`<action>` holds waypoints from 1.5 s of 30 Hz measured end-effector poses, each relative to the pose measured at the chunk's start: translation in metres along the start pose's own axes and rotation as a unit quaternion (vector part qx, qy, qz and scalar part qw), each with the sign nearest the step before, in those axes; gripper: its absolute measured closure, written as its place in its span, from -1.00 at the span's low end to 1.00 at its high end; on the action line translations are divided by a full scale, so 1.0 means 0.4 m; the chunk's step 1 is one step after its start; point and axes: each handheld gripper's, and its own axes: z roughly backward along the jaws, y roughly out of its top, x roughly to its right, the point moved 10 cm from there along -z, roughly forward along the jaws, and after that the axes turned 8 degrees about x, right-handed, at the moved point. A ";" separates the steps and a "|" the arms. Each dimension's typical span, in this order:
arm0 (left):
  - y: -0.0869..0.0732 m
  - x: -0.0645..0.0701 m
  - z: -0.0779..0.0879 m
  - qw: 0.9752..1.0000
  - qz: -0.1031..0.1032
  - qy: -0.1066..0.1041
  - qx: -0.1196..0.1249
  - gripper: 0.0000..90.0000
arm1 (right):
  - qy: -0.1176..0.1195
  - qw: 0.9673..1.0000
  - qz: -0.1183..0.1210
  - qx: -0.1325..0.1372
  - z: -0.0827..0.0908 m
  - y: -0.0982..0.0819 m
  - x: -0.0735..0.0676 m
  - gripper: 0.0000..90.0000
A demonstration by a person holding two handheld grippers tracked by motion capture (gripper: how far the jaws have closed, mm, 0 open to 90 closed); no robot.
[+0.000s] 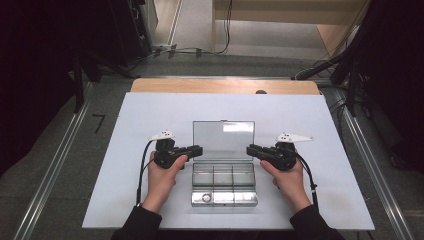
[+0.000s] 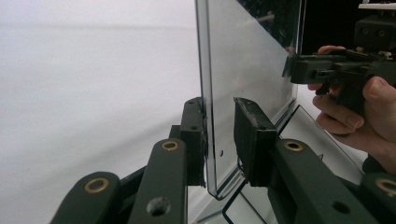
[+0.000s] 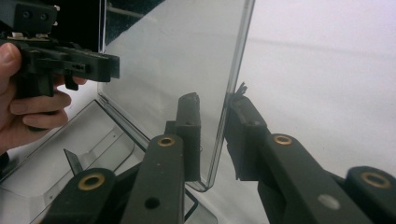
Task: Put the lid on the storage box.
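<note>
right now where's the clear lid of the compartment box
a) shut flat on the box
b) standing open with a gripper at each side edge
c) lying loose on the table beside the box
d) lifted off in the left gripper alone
b: the lid stands upright behind the compartment box, with the left gripper straddling one side edge and the right gripper straddling the other, jaws on either face of the panel.

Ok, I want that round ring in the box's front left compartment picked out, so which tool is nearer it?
Left. The left tool sits behind the ring, at the lid's left edge; the right tool is across the box at the lid's right edge.
</note>
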 end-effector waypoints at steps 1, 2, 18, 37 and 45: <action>0.000 0.002 0.001 1.000 -0.003 -0.002 0.000 0.65 | 0.001 1.000 0.005 0.003 0.003 0.001 -0.001 0.68; 0.000 0.003 0.003 1.000 -0.007 -0.003 0.000 0.65 | 0.000 1.000 0.005 0.003 0.006 0.001 -0.003 0.69; 0.044 0.031 0.031 0.998 -0.042 -0.014 0.043 0.52 | -0.007 0.997 0.067 0.029 0.025 0.002 -0.020 0.75; 0.038 0.055 0.047 0.996 -0.071 -0.026 0.050 0.57 | -0.005 0.997 0.067 0.028 0.045 0.007 -0.031 0.47; 0.035 0.060 0.052 0.995 -0.076 -0.029 0.053 0.55 | -0.007 0.997 0.064 0.037 0.057 0.046 -0.047 0.11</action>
